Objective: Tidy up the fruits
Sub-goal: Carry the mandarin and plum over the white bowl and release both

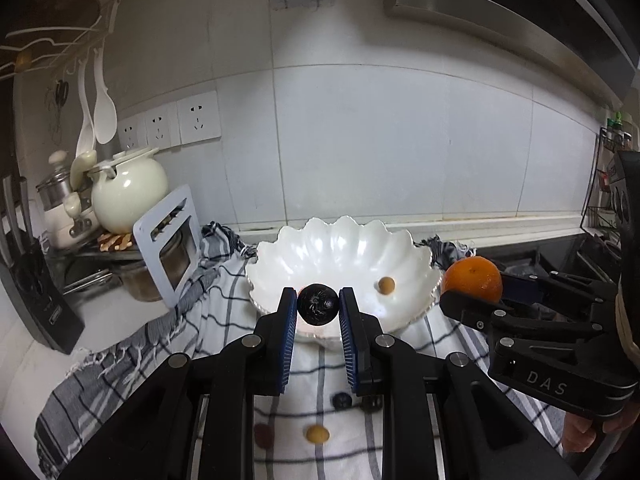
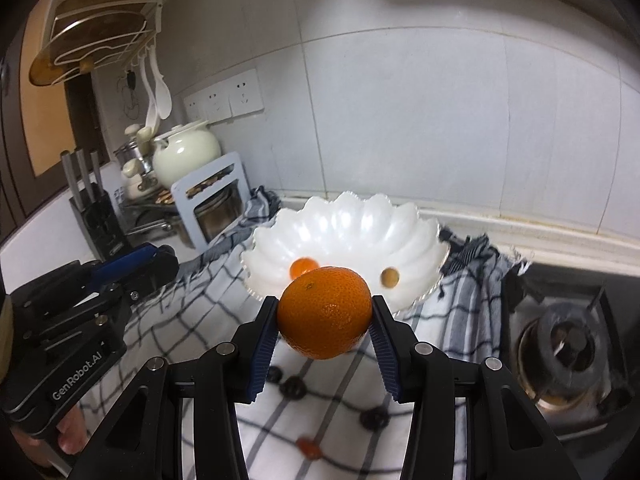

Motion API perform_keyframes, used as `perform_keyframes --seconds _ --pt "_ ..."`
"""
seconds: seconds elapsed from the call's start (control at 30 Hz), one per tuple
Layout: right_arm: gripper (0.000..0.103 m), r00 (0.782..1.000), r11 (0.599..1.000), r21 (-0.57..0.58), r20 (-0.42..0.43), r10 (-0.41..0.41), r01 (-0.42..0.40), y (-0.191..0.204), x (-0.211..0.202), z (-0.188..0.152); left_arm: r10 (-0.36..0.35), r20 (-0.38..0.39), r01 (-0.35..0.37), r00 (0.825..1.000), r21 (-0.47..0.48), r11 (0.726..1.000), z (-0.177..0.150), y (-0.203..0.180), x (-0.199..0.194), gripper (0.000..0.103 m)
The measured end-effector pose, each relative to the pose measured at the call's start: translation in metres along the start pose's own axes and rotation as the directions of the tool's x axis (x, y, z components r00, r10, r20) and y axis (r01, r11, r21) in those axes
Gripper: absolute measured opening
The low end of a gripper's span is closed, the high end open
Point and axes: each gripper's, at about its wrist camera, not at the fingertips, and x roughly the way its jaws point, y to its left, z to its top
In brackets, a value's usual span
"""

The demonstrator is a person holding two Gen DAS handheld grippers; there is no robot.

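Over the checked cloth (image 1: 224, 304), both grippers carry fruit toward the white scalloped bowl (image 1: 340, 240), which sits at twelve o'clock from each. The left gripper (image 1: 318, 304) is pinched nearly closed on a small dark round fruit (image 1: 318, 305), held right at its fingertips over the bowl's near rim. The right gripper (image 2: 325, 312), jaws partway apart, clamps an orange (image 2: 324, 312), short of the bowl. A small tan fruit (image 2: 389, 277) and a small orange one (image 2: 301, 266) already lie inside; more small fruits (image 2: 294, 387) wait on the cloth at six o'clock. To do this well, I'd carry each fruit past the rim, lower it close to the bowl's floor, then release gently, one hand at a time, so nothing bounces out or knocks the lighter pieces
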Motion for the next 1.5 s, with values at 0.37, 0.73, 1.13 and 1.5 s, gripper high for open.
perform_keyframes --seconds 0.37,0.73,1.13,1.5 --pt "0.047 1.000 1.000 0.007 0.005 -0.024 0.024 -0.019 0.029 0.037 0.019 -0.016 -0.018 1.000 0.033 0.999 0.025 0.000 0.041 0.022" --pt "0.047 0.997 0.998 -0.001 -0.053 -0.061 0.061 -0.040 0.078 0.060 0.035 -0.090 -0.033 0.995 0.017 0.999 0.040 0.008 0.104 0.022" --pt "0.047 0.983 0.995 -0.043 -0.156 -0.093 0.087 -0.055 0.143 0.074 0.034 -0.206 -0.033 0.978 0.009 0.999 0.049 0.014 0.173 0.022" --pt "0.047 0.962 0.996 -0.019 -0.258 -0.089 0.087 -0.069 0.187 0.071 0.026 -0.314 -0.028 0.949 -0.004 1.000 0.046 0.016 0.220 0.023"
